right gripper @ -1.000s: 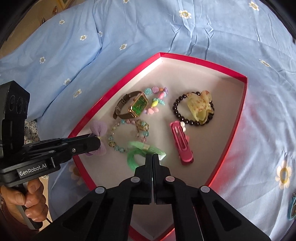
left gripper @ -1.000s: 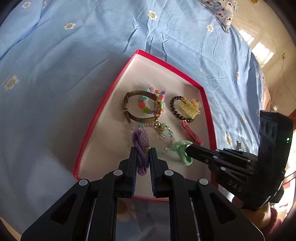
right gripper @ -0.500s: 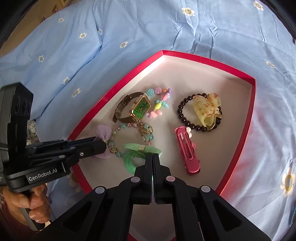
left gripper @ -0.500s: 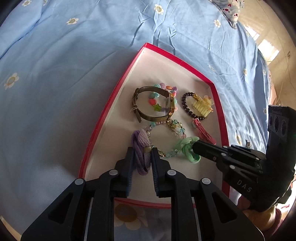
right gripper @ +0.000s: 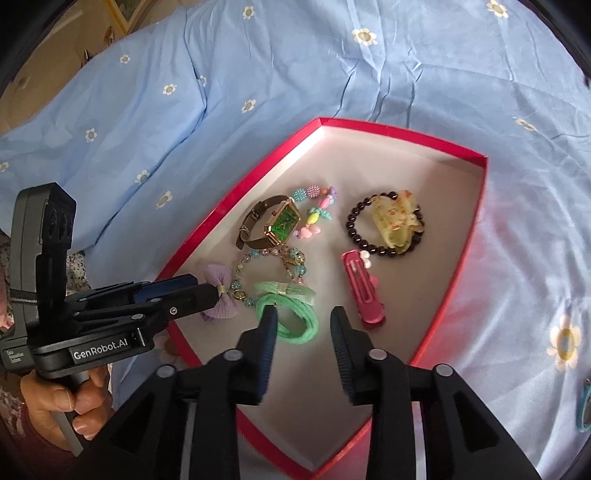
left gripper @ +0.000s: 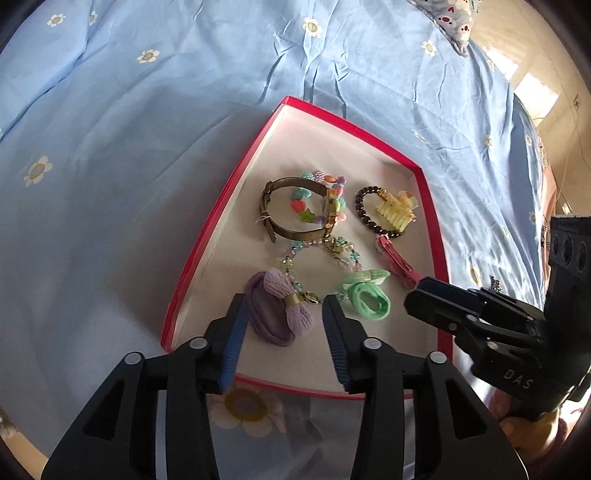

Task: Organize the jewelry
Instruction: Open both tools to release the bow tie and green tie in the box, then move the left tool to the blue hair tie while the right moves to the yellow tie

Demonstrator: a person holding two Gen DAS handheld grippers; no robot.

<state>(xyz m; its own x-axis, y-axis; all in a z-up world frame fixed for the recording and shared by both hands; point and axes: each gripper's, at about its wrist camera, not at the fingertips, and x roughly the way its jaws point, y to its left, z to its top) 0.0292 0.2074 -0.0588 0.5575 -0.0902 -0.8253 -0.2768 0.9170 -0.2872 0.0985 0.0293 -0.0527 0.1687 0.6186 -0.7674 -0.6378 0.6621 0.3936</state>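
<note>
A red-rimmed tray [left gripper: 207, 240] [right gripper: 476, 206] lies on a blue flowered bedsheet. In it lie a purple bow hair tie [left gripper: 280, 310] [right gripper: 219, 293], a green bow hair tie [left gripper: 369, 295] [right gripper: 291, 314], a green-faced watch [right gripper: 275, 225], a pastel bead bracelet [left gripper: 325, 254], a dark bead bracelet [right gripper: 354, 229], a yellow claw clip [right gripper: 395, 221] and a pink clip [right gripper: 364, 291]. My left gripper [left gripper: 282, 312] is open around the purple tie, which rests on the tray. My right gripper [right gripper: 301, 323] is open over the green tie, which lies free.
The bedsheet [left gripper: 110, 147] surrounds the tray on all sides. A patterned pillow corner [left gripper: 454, 18] lies at the far right. A small turquoise item [right gripper: 583, 410] lies on the sheet at the right edge of the right wrist view.
Both grippers have opened. The purple tie has left the left jaws and the green tie the right jaws; both now lie in the tray. Both grippers have drawn back slightly.
</note>
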